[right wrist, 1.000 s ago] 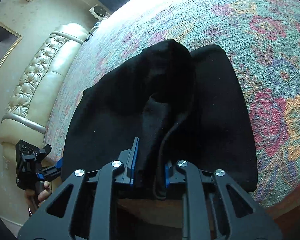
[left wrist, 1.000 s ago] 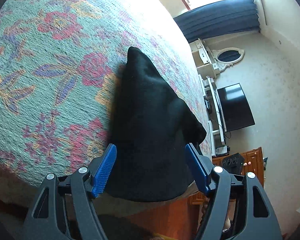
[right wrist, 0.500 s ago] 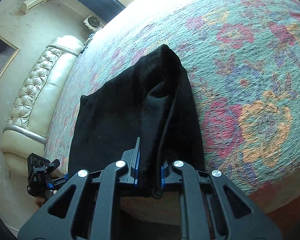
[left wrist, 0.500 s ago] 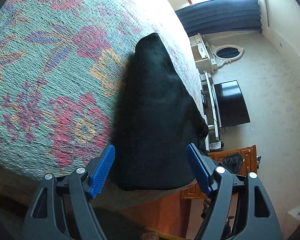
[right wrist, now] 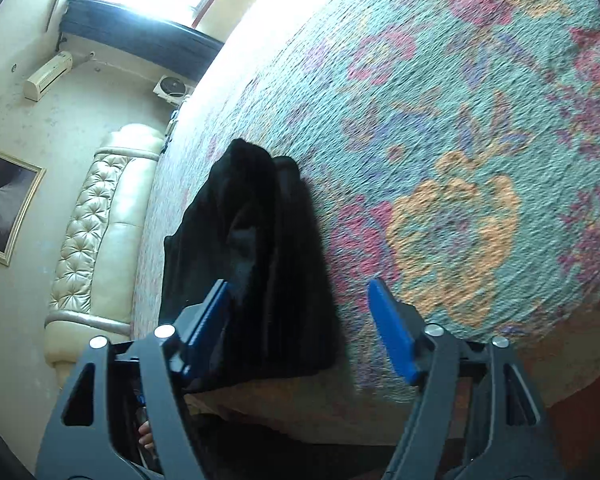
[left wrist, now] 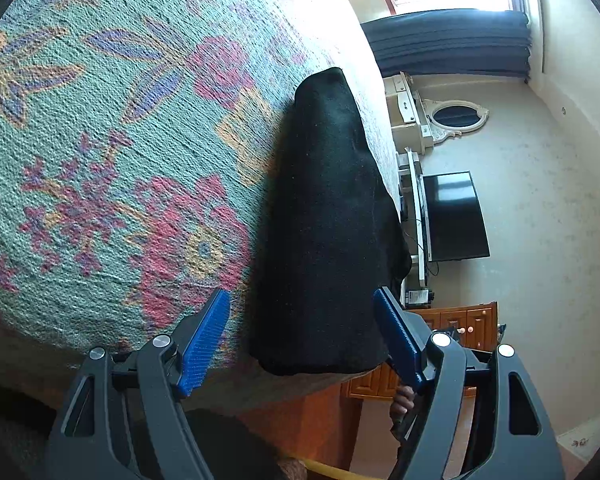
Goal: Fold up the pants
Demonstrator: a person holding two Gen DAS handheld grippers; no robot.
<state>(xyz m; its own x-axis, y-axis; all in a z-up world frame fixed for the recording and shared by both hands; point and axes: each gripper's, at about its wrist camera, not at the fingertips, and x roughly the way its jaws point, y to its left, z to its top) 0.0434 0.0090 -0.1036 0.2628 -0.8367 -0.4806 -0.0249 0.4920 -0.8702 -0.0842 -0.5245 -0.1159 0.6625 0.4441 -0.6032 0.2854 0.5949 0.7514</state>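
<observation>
From the left wrist view, the black pants (left wrist: 324, 232) lie as a long narrow bundle on the floral bedspread (left wrist: 100, 160), near end at the bed's edge. The left gripper (left wrist: 302, 336) has its blue fingers (left wrist: 206, 336) spread wide either side of that end, without pinching it; the right pad sits just beside the cloth. The risk here seems to be the near end slipping over the edge, since nothing holds it and part of it overhangs.

From the right wrist view, which is motion-blurred, the pants (right wrist: 260, 264) show loose upright folds along their top. The right gripper (right wrist: 300, 328) is also spread and grips nothing: the cloth lies close against its left finger (right wrist: 204, 328), while the other finger stands apart over bare bedspread (right wrist: 460, 200). Those unsupported folds could slump sideways and undo the fold
</observation>
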